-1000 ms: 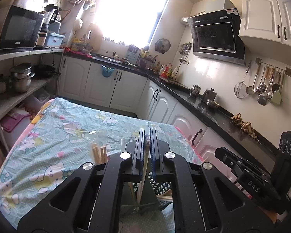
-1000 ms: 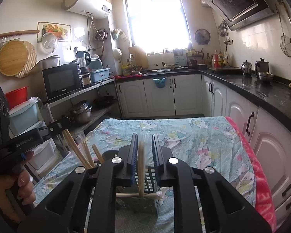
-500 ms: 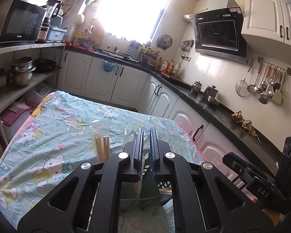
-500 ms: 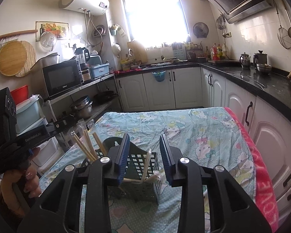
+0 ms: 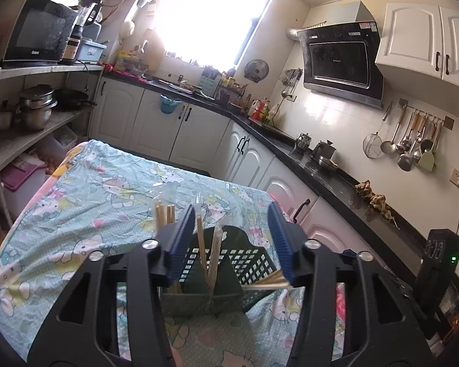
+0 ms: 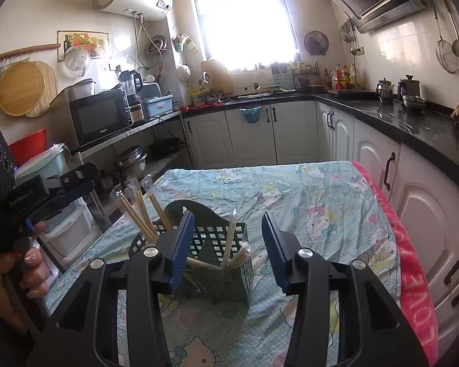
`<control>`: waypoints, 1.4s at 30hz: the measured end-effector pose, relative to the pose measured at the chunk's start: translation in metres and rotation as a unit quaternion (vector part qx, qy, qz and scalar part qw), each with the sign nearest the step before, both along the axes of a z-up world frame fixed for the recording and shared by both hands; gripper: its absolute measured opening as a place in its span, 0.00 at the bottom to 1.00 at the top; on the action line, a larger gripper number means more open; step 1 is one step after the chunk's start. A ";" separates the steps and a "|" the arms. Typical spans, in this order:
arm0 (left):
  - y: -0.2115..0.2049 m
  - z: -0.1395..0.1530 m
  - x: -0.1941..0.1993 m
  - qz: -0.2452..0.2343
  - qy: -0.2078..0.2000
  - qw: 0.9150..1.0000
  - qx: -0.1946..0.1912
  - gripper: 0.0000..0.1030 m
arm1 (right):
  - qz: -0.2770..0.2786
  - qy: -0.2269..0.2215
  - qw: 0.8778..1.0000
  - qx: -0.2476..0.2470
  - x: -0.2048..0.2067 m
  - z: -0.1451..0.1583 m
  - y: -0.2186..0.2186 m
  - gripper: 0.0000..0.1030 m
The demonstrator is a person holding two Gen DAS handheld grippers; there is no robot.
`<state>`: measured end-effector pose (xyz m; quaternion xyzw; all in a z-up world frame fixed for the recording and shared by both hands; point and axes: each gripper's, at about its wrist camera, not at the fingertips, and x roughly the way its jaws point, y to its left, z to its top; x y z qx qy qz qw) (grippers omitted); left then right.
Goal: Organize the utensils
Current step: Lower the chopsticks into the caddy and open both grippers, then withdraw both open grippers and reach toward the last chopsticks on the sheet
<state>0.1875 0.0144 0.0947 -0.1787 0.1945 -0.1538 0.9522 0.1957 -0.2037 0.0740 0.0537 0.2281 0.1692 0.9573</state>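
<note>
The dark green plastic lattice utensil caddy (image 5: 229, 263) is standing upright on the table covered by a pale blue cartoon-print cloth (image 5: 85, 214), and everything here is being placed relative to that caddy.

The left gripper (image 5: 232, 241) is hovering just above the caddy's near side with its blue-padded jaws opening; the pads are pressing on nothing. 2 pale wooden chopsticks in clear wrappers (image 5: 209, 253) are standing in the caddy's middle compartment, directly between and below those jaws, their long axes near upright and leaning slightly toward each other. They are looking released and resting in the caddy on their own. A bundle of 3 or so more chopsticks (image 5: 163, 214) is rising from the caddy's far-left compartment, outside the left jaw.

The right gripper (image 6: 228, 244) is hanging above the caddy's near edge too, its jaws also opening, with nothing held. In the right wrist view, 1 wrapped chopstick (image 6: 229, 238) is leaning steeply in the caddy between the jaws, while another (image 6: 203, 263) is lying nearly flat across the caddy's top, its long axis running across the jaws, not along them.

That crosswise chopstick seems to be the piece needing attention next; the right gripper is appearing nearer to it. A person's hand (image 6: 18, 272) is holding the left gripper's handle, to the left of the caddy.
</note>
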 end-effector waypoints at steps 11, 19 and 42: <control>0.013 -0.010 -0.024 0.002 0.018 1.000 -0.006 0.85 | 0.007 0.004 1.000 -0.002 -0.013 -0.001 0.000 0.50; 0.027 -0.025 -0.038 0.014 0.037 0.999 -0.013 0.89 | 0.015 0.005 1.000 -0.014 -0.022 -0.002 0.006 0.52; 0.042 -0.058 -0.059 0.027 0.091 0.995 0.013 0.90 | 0.085 0.047 0.993 -0.066 -0.045 -0.029 0.039 0.54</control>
